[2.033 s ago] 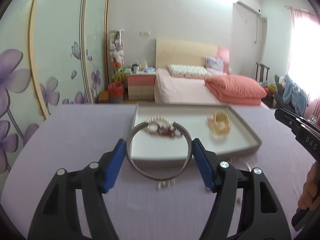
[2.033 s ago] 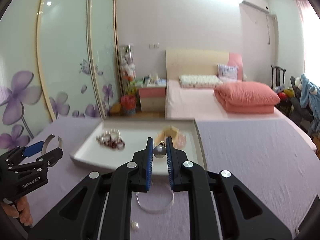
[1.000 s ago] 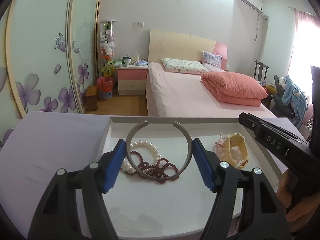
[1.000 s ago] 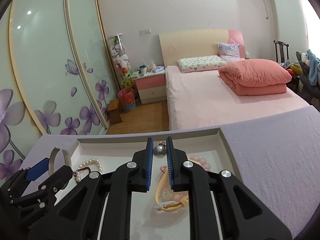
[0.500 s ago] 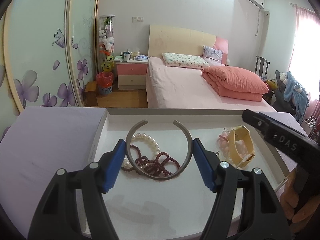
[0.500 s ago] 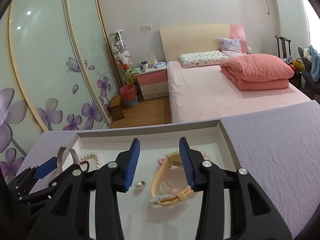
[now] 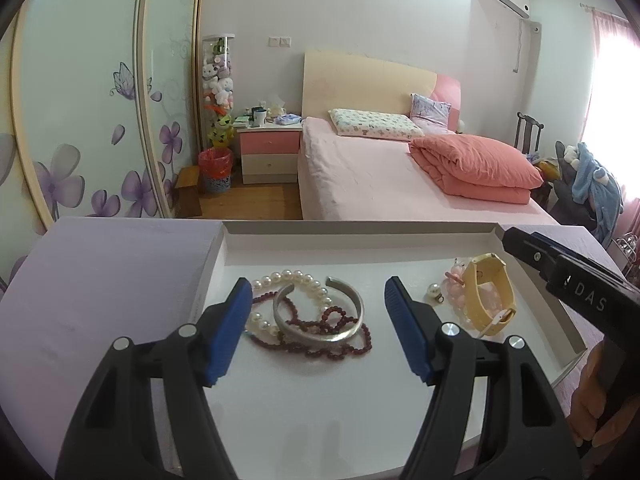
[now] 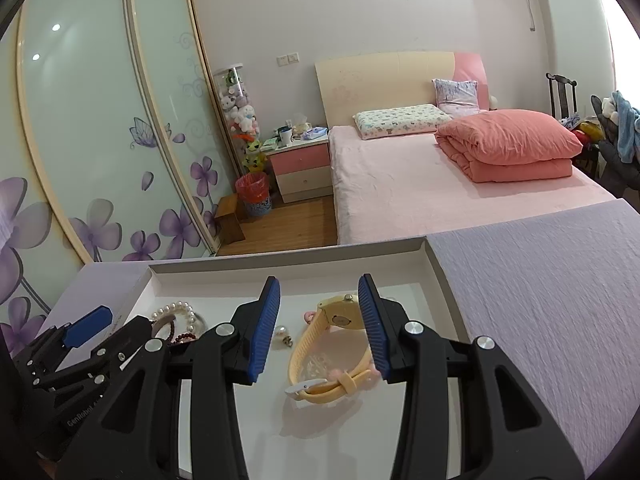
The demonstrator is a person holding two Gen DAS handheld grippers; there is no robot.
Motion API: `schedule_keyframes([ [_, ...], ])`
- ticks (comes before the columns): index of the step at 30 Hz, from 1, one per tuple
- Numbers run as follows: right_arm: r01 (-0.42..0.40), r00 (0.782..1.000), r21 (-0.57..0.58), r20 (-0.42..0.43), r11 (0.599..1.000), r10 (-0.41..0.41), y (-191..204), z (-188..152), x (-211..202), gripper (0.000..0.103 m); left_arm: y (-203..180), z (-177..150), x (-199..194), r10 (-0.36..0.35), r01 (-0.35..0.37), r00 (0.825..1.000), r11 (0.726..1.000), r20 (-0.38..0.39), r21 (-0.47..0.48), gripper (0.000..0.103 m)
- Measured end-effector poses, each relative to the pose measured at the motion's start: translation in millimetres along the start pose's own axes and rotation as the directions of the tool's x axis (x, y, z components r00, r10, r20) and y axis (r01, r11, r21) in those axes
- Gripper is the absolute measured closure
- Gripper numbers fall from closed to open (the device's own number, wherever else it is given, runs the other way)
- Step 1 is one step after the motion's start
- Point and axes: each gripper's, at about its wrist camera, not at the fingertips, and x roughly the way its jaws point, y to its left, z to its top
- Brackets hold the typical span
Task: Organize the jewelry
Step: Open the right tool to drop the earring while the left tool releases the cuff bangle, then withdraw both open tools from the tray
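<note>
A shallow white tray [image 7: 360,228] [image 8: 280,262] sits on a purple-covered table. In it a silver open bangle [image 7: 320,320] lies on a pearl bracelet [image 7: 298,278] [image 8: 176,307] and a dark red bead string [image 7: 340,350]. My left gripper [image 7: 317,283] hovers just in front of that pile, open and holding nothing. A small pearl pendant [image 8: 282,332] [image 7: 433,291] rests on the tray floor beside a yellow watch [image 8: 332,356] [image 7: 490,296]. My right gripper [image 8: 319,280] stands open above the watch, its pads touching nothing.
Purple cloth [image 7: 112,272] [image 8: 540,280] spreads to both sides of the tray. Pink beads [image 7: 456,284] lie by the watch. A person's hand [image 7: 600,400] holds the right gripper's handle at the tray's right edge. Beyond the table are a bed and wardrobe doors.
Both grippers came from the cloth to over the tray. The right one opened and the pearl pendant dropped into the tray. The bangle left the left pads and now lies on the beads.
</note>
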Motion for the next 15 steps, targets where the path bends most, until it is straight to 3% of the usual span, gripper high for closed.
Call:
schedule_keyframes([
  [15, -0.007, 1.000, -0.020, 0.018, 1.000, 0.008, -2, -10, -32, 0.061, 25, -10, -40, 0.020, -0.019, 1.000, 0.999, 0.018, -0.033, 0.036],
])
